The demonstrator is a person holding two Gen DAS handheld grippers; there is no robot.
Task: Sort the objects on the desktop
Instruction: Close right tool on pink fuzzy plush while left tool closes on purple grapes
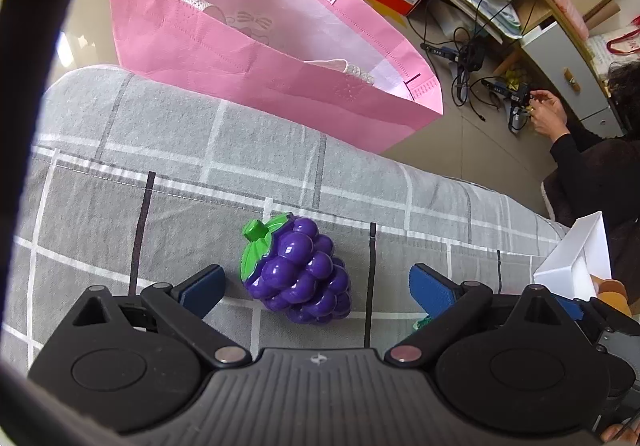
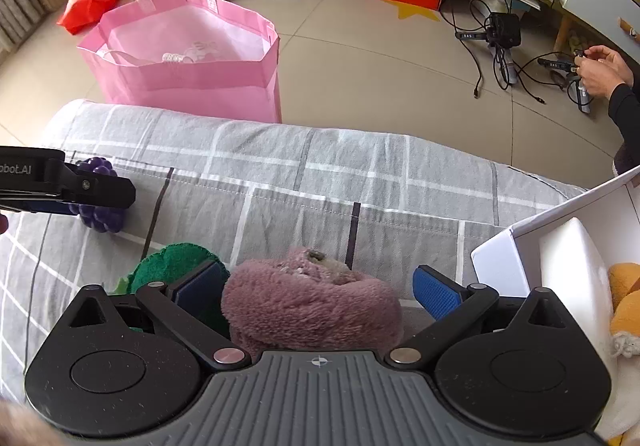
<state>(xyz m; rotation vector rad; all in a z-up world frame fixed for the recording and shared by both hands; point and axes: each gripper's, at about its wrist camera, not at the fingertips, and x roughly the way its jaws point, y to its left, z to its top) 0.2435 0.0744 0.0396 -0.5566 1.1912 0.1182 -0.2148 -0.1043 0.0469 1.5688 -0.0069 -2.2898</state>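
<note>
Purple grapes (image 1: pixel 298 272); mauve plush (image 2: pixel 312 306)

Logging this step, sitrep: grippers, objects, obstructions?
Left gripper open, straddling purple toy grapes, no contact. Right gripper open around mauve plush, left pad touching. Pink bag open beyond the checked cloth. Nothing blocking.

Soft daylight is filling both views, fisheye is bending the edges, corners are darkening, possibly vignetting.

Black linkages, blue ribbed fingers (image 2: pixel 434 292)
</note>
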